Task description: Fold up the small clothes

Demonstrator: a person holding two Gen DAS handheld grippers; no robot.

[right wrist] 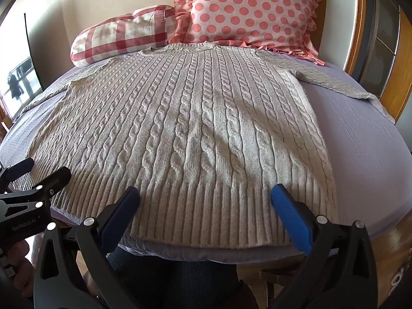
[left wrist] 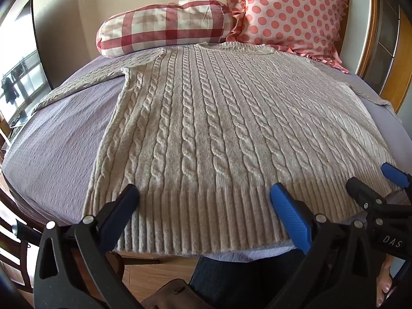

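Observation:
A beige cable-knit sweater (left wrist: pixel 206 128) lies flat on the lilac bed, hem toward me, collar toward the pillows, both sleeves spread out sideways. It also shows in the right wrist view (right wrist: pixel 185 134). My left gripper (left wrist: pixel 204 195) is open, hovering over the left part of the ribbed hem, holding nothing. My right gripper (right wrist: pixel 206 197) is open over the right part of the hem, also empty. The right gripper shows at the right edge of the left wrist view (left wrist: pixel 370 177). The left gripper shows at the left edge of the right wrist view (right wrist: pixel 38 170).
A red-checked pillow (left wrist: pixel 164 25) and a pink polka-dot pillow (left wrist: pixel 291 10) lean at the head of the bed (left wrist: pixel 51 141). A wooden frame (left wrist: pixel 396 59) stands at the right. Wooden floor and my legs lie below the bed's near edge. A window is at far left.

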